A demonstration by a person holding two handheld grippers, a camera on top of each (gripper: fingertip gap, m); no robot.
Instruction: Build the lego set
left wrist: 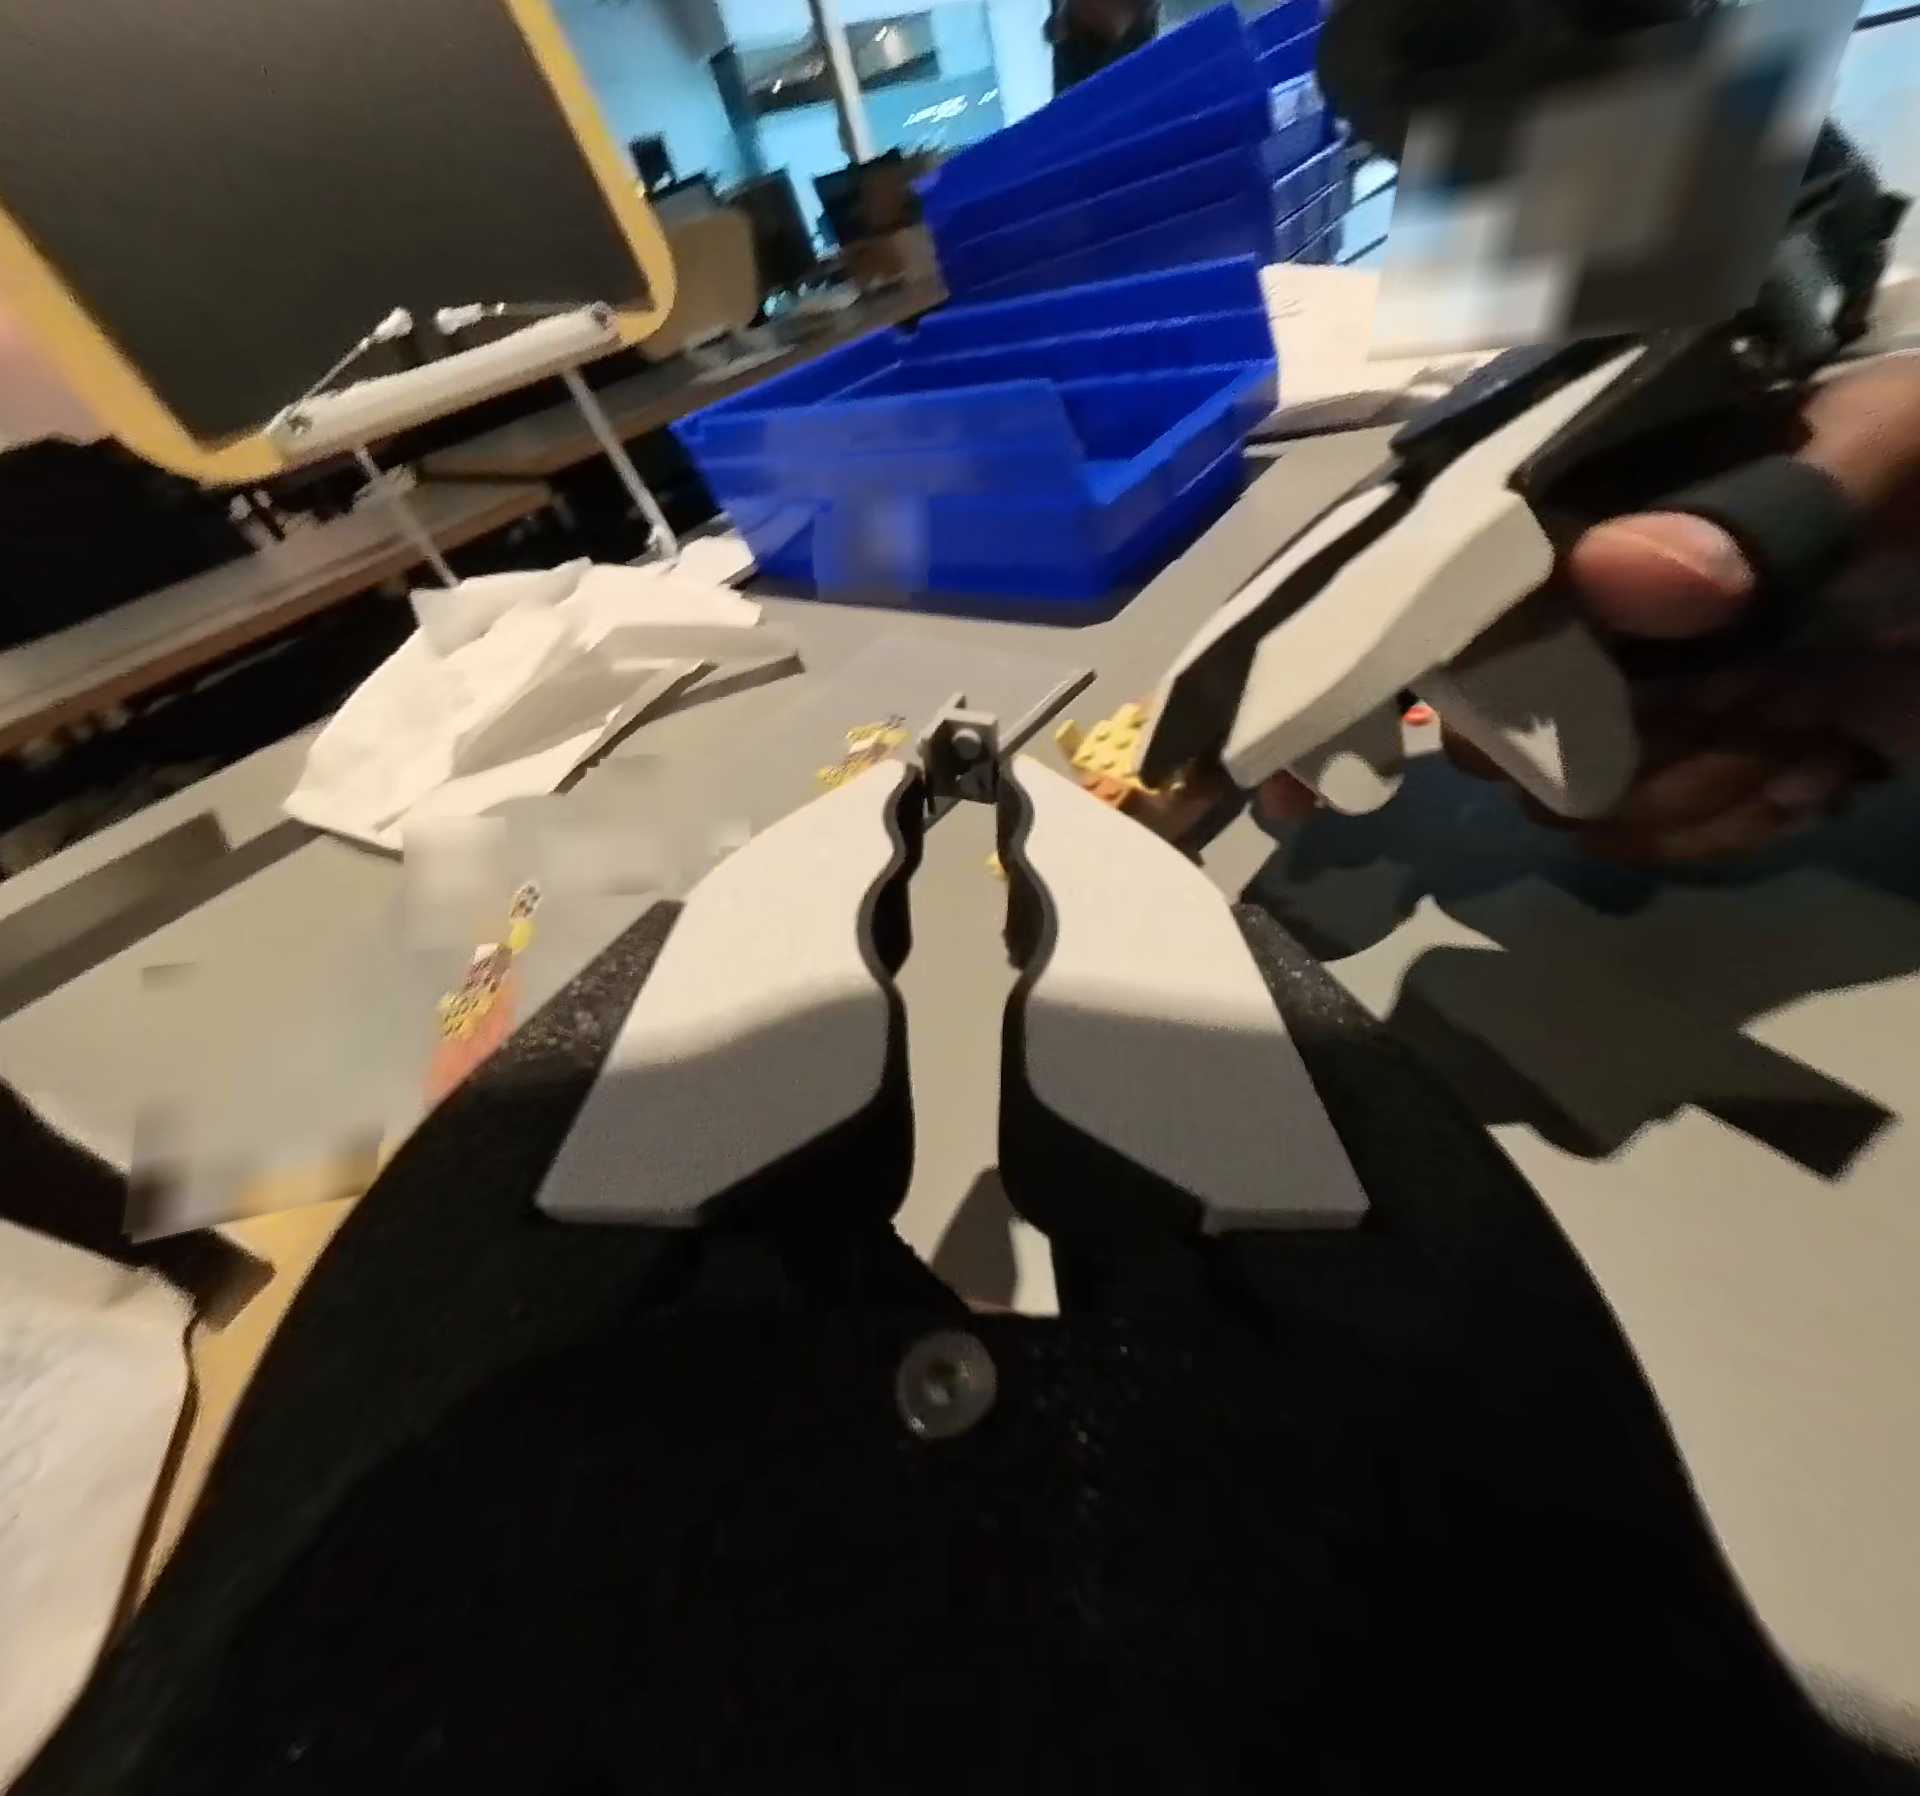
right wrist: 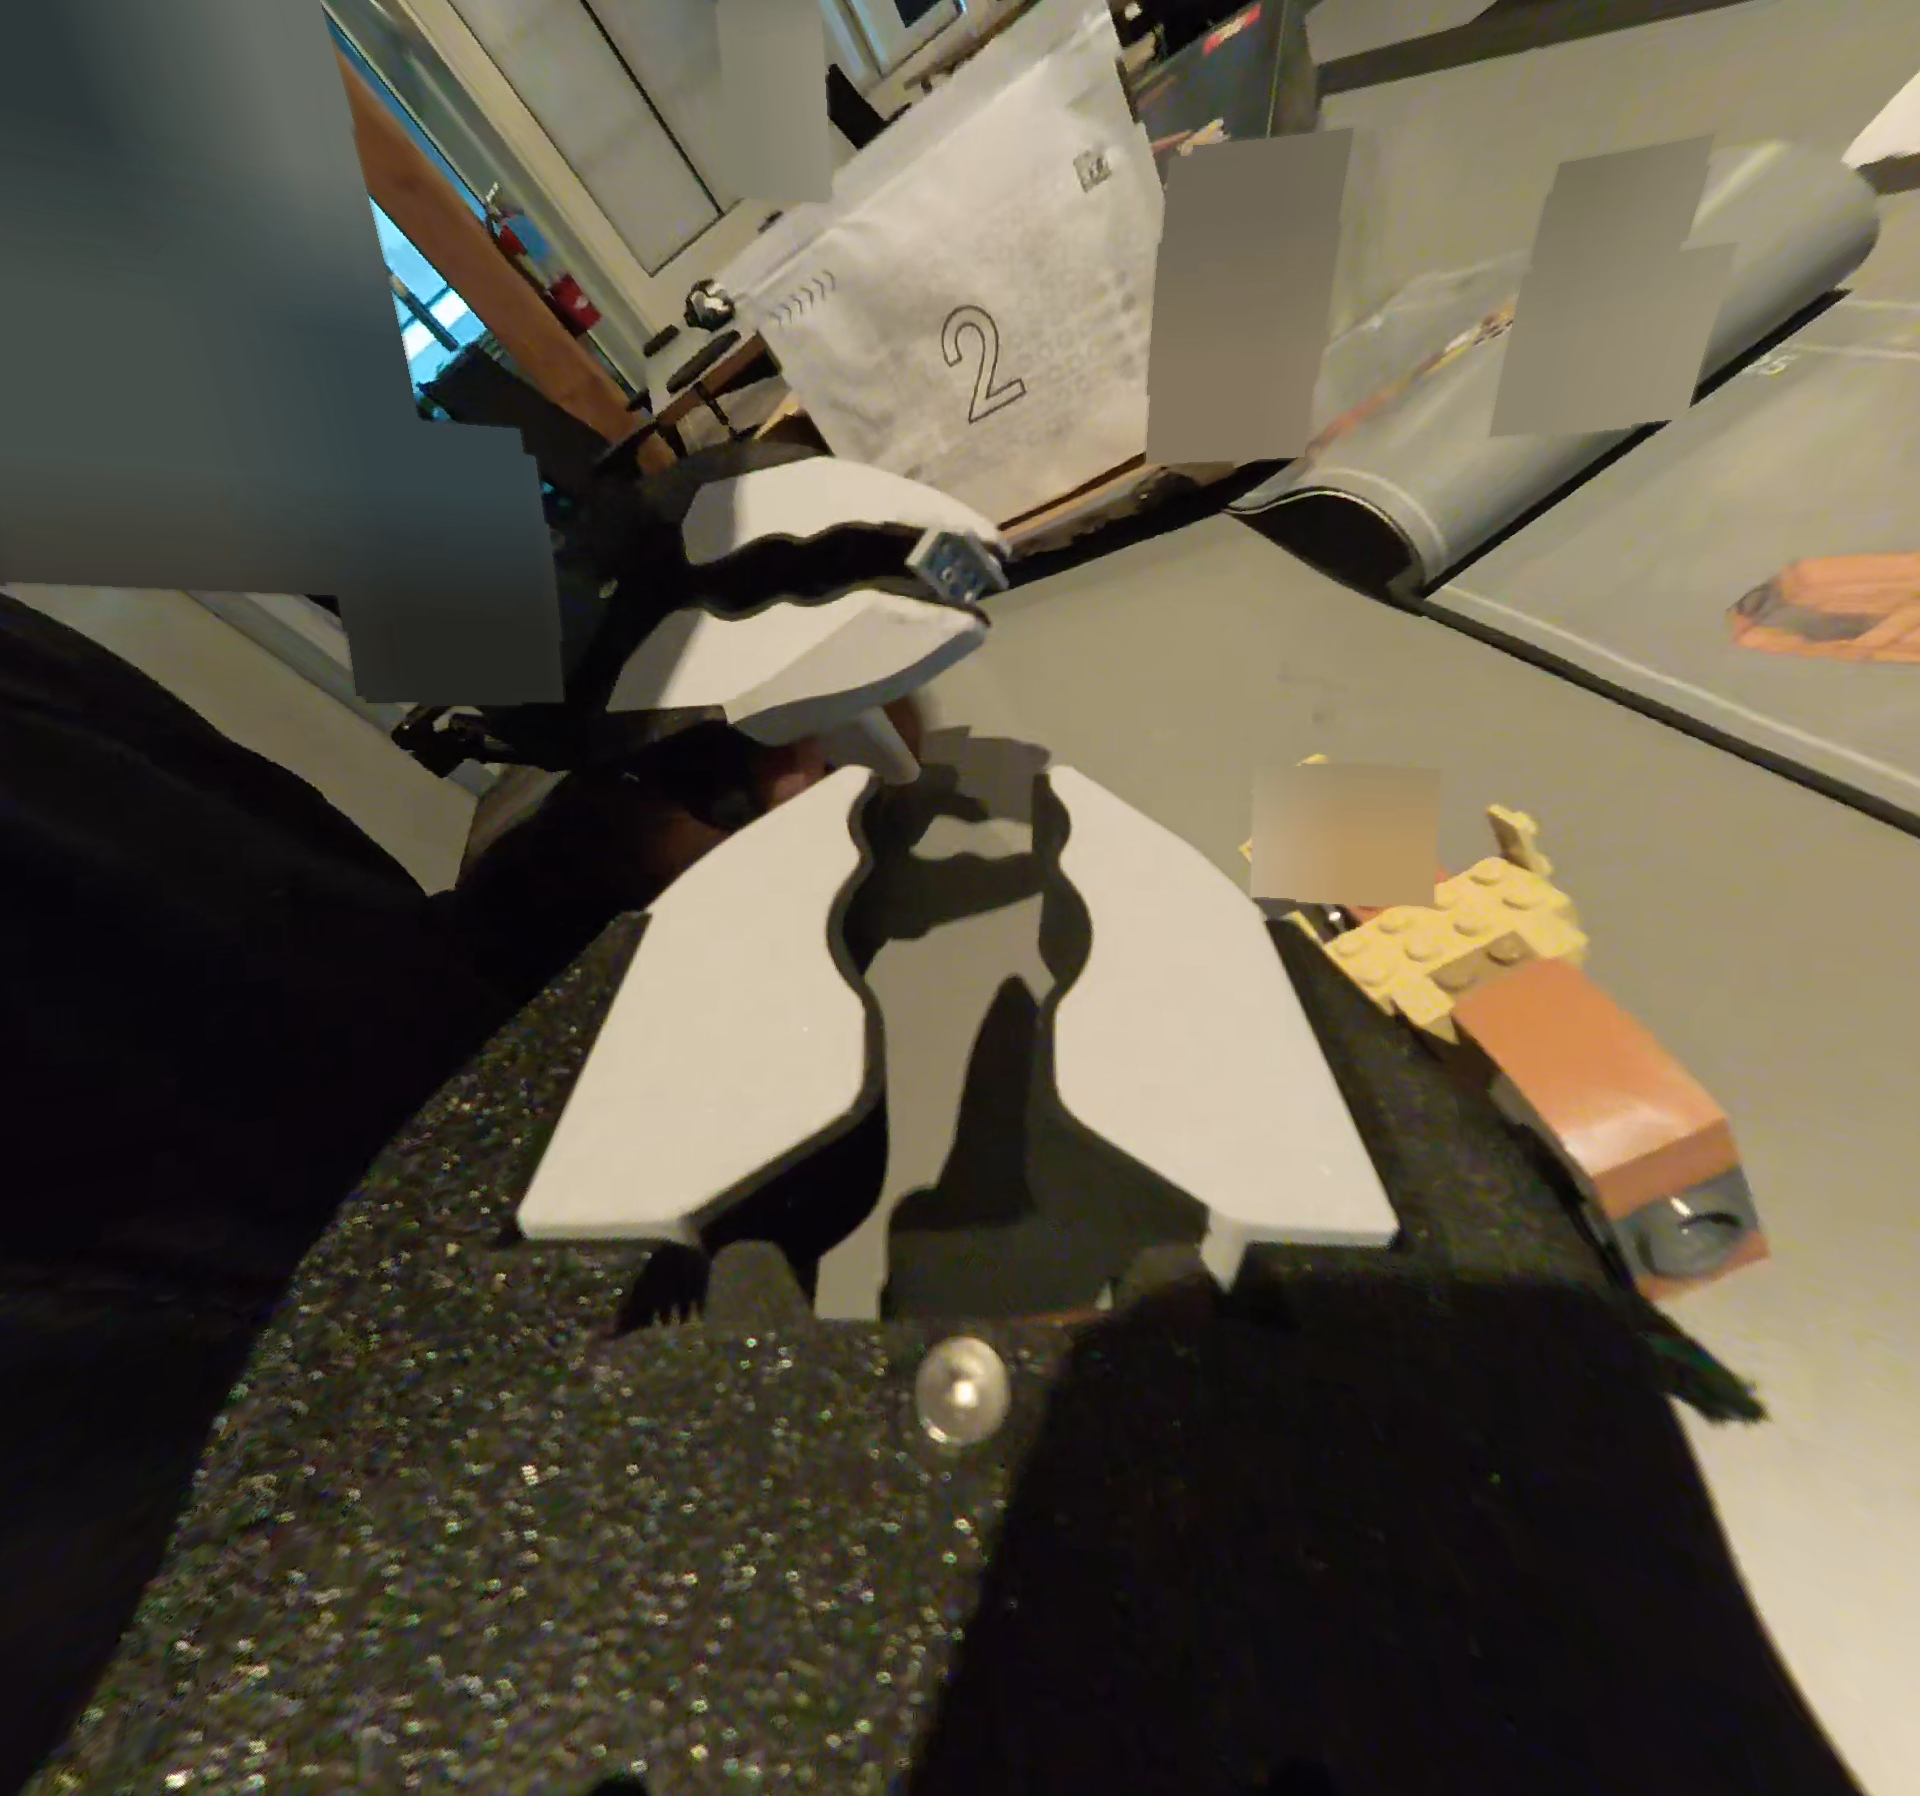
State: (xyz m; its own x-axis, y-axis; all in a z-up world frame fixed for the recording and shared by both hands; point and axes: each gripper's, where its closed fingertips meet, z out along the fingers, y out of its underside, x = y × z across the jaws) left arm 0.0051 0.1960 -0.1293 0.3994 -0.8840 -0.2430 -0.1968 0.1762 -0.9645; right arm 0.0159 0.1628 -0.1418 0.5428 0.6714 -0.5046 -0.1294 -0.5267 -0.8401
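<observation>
**Small grey piece in the left tongs, build waiting by the right**

Nearest, left wrist view: the left tongs (left wrist: 958, 778) are clamped on a small grey lego piece (left wrist: 961, 759), pinched right at the fingertips, one stud facing the camera. The grip is shallow, with little of the piece between the pads. Judgement: keep the squeeze steady and do not twist, or it may pivot out.

Right wrist view: the right tongs (right wrist: 951, 796) stand apart with nothing between them, only grey tabletop (right wrist: 1195, 666) showing through the gap. They hover just beside the partial build (right wrist: 1496, 977), a cluster of tan plates on a reddish-brown block with a dark grey end, lying on the tabletop to their right.

Likely step: mating the grey piece to the build. To do it well, the free tongs should first pin the build down by the brown block (a broad, flat hold), then the left brings the piece square over the studs and presses straight down. Which studs it belongs on I cannot tell.

Farther out: an open instruction booklet (right wrist: 1558, 520) lies beyond the build, and a white numbered parts bag (right wrist: 987, 292) stands behind it. In the left wrist view, crumpled white bags (left wrist: 540, 686) and stacked blue bins (left wrist: 1039, 416) sit at the back, well apart from the work.
</observation>
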